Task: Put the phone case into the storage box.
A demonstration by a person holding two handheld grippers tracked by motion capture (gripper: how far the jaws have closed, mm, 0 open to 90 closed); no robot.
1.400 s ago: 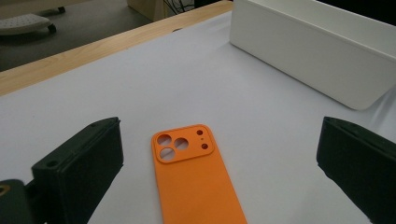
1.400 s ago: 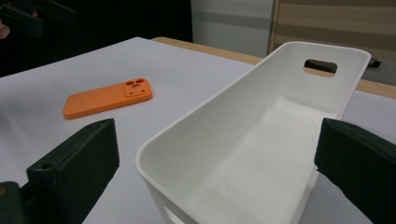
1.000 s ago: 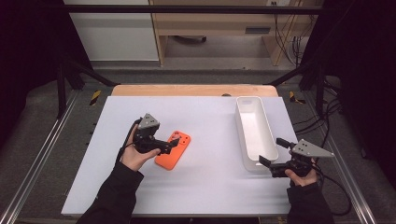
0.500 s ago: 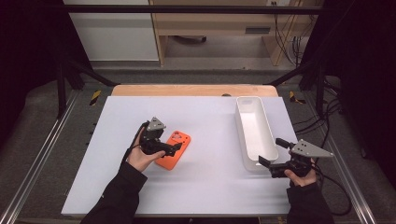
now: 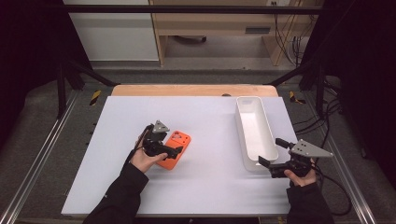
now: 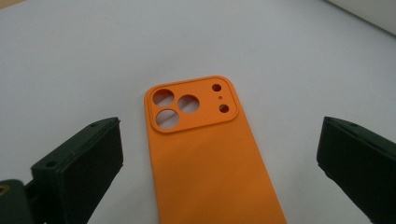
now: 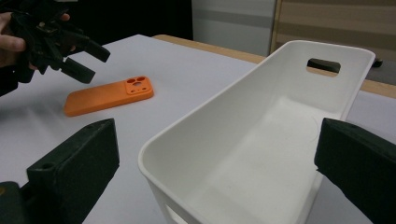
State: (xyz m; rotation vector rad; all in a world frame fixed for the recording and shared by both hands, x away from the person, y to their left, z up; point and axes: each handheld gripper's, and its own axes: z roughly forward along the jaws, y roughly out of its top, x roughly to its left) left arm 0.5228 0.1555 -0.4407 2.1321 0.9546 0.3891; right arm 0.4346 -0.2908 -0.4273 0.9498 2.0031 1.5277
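High view: left tongs, lower left of centre, held in a hand, spread wide, poised over an orange phone case; contact not discernible from above. Case flat on the white table, camera cutouts toward the far edge.

Left gripper view: case at centre frame, back face up, lying between the two black jaws; both jaws well apart from its long edges, nothing grasped, clear gap on either side.

High view, lower right: right tongs, likewise released and wide open, empty, at the near short end of a long white bin; jaws set either side of that end, touching or not cannot be told.

Right gripper view: bin at centre and right, handle slot in far wall, interior bare; orange case at upper left on the table, left tongs just above it.
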